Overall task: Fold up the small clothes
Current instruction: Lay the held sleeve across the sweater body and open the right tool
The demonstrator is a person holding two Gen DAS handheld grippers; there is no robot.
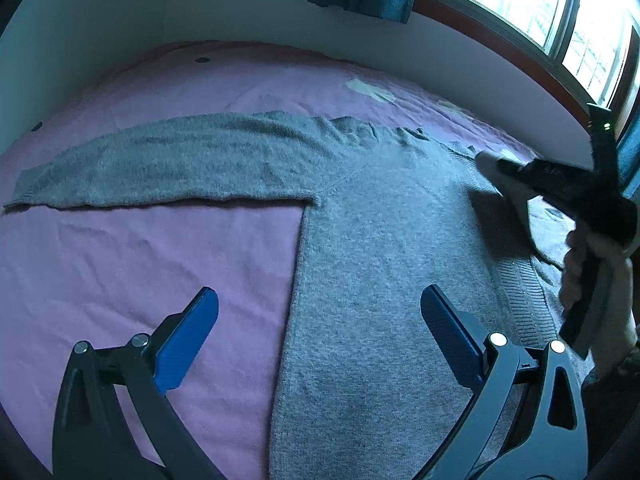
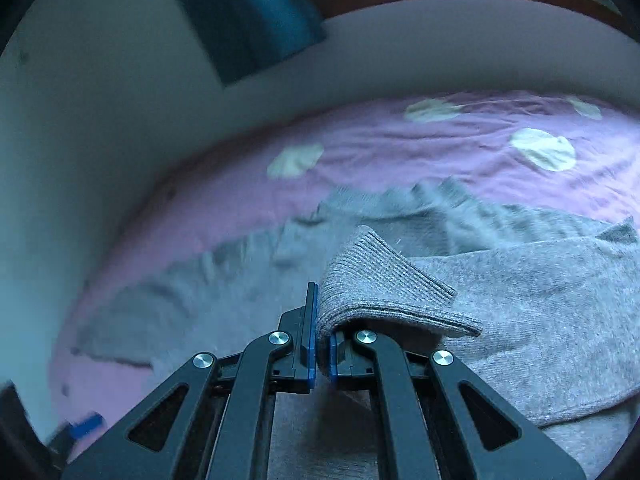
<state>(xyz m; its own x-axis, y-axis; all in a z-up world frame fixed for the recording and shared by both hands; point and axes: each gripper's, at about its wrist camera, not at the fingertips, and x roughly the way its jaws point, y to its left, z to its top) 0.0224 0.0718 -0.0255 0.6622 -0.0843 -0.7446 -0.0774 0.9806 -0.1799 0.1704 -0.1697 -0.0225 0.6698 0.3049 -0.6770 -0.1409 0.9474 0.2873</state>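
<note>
While the grey fuzzy knit sweater (image 1: 380, 240) lies spread flat on the pink-purple bed sheet (image 1: 140, 260), the left wrist view shows the left gripper (image 1: 320, 328) hanging above it, blue-padded jaws wide apart, nothing between them. Sweater body runs beneath and just beyond the right-hand finger; bare sheet under the left-hand one. One long sleeve (image 1: 160, 164) stretches flat across the sheet toward the left edge, not yet folded in. At far right a person's hand (image 1: 588, 272) holds the right gripper's black handle over the sweater's far side; motion blur there. Likely the left tool is parked open, ready to pin or pick the near hem.

Right wrist view: right gripper (image 2: 323, 344) clamped tight on the ribbed grey cuff (image 2: 380, 288) of the other sleeve, the rib fabric pinched between the blue pads and flopping over to the right. Sleeve trails off right, draped over the sweater body below. Background smeared, so the tool is travelling. Judgement: cuff is gripped at its end so the whole sleeve follows across the chest for the first fold. Cream dots on sheet beyond.
</note>
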